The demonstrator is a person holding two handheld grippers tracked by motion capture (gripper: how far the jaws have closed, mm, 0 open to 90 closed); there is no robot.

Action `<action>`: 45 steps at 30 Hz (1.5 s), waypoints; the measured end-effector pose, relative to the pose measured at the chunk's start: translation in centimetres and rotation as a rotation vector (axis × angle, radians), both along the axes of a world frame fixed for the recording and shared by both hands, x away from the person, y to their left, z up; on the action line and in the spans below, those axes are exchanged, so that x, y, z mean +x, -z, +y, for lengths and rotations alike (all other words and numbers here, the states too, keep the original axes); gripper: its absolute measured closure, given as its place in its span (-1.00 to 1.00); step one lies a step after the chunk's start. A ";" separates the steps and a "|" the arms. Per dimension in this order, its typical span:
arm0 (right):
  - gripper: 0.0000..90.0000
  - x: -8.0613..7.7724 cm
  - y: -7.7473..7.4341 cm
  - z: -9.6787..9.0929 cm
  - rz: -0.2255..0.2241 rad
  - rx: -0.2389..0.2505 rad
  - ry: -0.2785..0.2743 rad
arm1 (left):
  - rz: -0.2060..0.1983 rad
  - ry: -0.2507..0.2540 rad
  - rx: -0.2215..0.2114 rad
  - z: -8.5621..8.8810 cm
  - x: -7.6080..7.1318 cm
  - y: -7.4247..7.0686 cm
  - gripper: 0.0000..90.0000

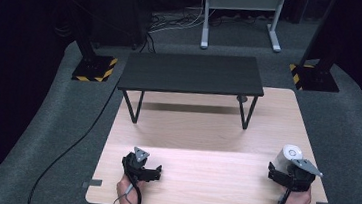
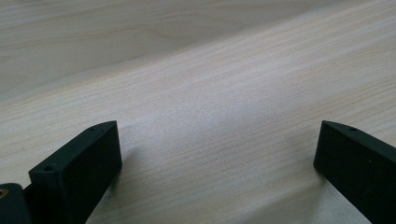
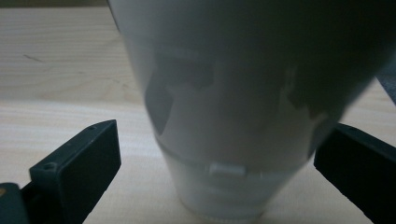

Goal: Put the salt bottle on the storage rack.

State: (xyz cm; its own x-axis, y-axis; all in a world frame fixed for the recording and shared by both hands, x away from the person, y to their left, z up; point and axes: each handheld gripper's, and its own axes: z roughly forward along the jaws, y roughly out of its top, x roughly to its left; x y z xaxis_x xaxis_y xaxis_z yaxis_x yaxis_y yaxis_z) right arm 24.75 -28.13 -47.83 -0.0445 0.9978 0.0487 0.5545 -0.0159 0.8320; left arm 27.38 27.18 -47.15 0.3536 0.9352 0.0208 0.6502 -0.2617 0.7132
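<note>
Jaws on the right gripper [image 3: 217,172] stand wide, one each side of a white plastic cup-like container [image 3: 233,116], with a gap visible at the left jaw; the right jaw looks close to the wall but contact can't be confirmed. Nothing is squeezed yet. Left gripper [image 2: 217,163] jaws also spread wide with just bare wood between them, parked low over the near-left part of the wooden table [image 1: 201,134].

From the high view the container [image 1: 288,157] stands at the near-right edge of the table, just ahead of the right gripper [image 1: 287,173], and seems upside down: a flat round end faces up and the body tapers. The blur up close makes orientation hard to call, so possibly an inverted cup. A ridge or seam runs round it low down with a small tab.

Handling guess: thin moulded plastic, light, probably empty, smooth and a bit slippery. Walls likely flex if pinched hard, so moderate force. The taper means jaws could slide toward the narrow end; best to take it across the mid-body or just above the ridge, where the band gives some stiffness and a lip to stop slipping. It sits close to the table edge, so a nudge sideways could tip it off.

Small black bench-like shelf [image 1: 192,73] stands at the far side, well apart from both grippers
</note>
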 end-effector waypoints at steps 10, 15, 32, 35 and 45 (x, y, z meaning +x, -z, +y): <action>-0.35 -0.1 0.6 1.6 -0.037 -0.025 0.083 | -0.001 0.001 0.000 0.0 0.0 0.0 -0.99; -0.35 -0.3 0.5 1.4 -0.033 -0.022 0.068 | -0.001 0.001 0.000 0.0 0.0 0.0 -1.00; -0.35 -0.8 -2.0 1.3 -0.061 -0.030 0.032 | 0.000 0.000 0.000 0.0 0.0 0.0 -1.00; -0.35 -0.8 -2.5 1.2 -0.064 -0.031 0.026 | 0.000 0.001 0.000 0.0 0.0 0.0 -1.00; -0.35 -0.4 -3.9 1.1 -0.068 -0.039 0.010 | 0.000 0.002 -0.001 0.0 0.0 0.0 -1.00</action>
